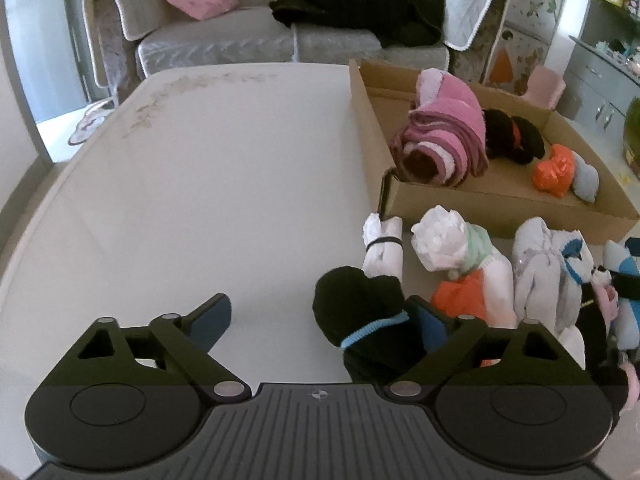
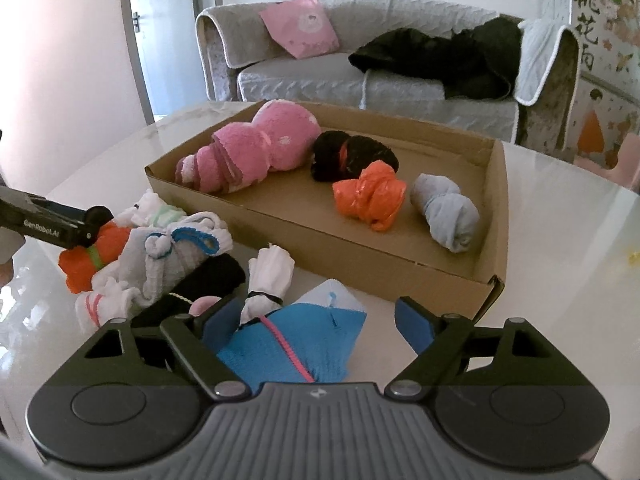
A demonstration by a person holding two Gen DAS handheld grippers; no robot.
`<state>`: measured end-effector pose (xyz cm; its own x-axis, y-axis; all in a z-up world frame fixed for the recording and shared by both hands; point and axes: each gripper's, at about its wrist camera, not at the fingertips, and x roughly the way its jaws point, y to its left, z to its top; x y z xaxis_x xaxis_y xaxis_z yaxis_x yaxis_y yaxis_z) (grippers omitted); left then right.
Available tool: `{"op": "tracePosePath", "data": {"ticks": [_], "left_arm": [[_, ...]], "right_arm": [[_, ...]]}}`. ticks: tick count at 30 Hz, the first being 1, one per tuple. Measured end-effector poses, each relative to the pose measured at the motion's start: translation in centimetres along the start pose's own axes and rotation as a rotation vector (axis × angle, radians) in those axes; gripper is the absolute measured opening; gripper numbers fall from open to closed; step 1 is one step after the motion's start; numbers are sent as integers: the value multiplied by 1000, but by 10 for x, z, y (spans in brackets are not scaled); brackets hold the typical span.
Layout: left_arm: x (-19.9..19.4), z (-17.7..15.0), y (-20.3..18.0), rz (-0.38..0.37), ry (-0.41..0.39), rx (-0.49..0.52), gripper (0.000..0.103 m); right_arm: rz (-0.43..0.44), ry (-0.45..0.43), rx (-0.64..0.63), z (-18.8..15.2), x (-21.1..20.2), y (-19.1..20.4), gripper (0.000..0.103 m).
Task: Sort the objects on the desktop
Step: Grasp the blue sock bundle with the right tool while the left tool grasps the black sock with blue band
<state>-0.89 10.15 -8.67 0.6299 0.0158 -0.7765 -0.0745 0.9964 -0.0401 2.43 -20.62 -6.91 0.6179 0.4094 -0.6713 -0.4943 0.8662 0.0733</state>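
The cardboard box serves as the sorting bin: a pink bundle, black, orange and grey rolls already lie inside it. In front of the box, unsorted sock rolls crowd the pale glossy desk. Nearest, the left claw gapes beside a black roll, the right claw released astride a blue sock. Beyond the box stands a grey sofa.

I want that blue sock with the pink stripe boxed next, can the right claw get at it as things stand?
Probably yes: the blue sock with the pink stripe already lies between the open right claw fingers, nothing covering it.
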Motion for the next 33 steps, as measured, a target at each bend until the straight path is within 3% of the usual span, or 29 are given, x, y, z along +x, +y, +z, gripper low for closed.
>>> {"op": "tracePosePath", "data": {"ticks": [7, 10, 21, 33], "left_arm": [[-6, -7, -3, 83, -31, 86, 89], [-10, -10, -2, 108, -64, 130, 82], [-9, -8, 11, 5, -33, 42, 82], [0, -2, -7, 17, -22, 55, 84]], "right_arm": [[23, 13, 15, -4, -3, -7, 79], [22, 13, 7, -6, -8, -12, 78], [85, 60, 19, -10, 2, -10, 79], [94, 66, 30, -9, 0, -6, 61]]}}
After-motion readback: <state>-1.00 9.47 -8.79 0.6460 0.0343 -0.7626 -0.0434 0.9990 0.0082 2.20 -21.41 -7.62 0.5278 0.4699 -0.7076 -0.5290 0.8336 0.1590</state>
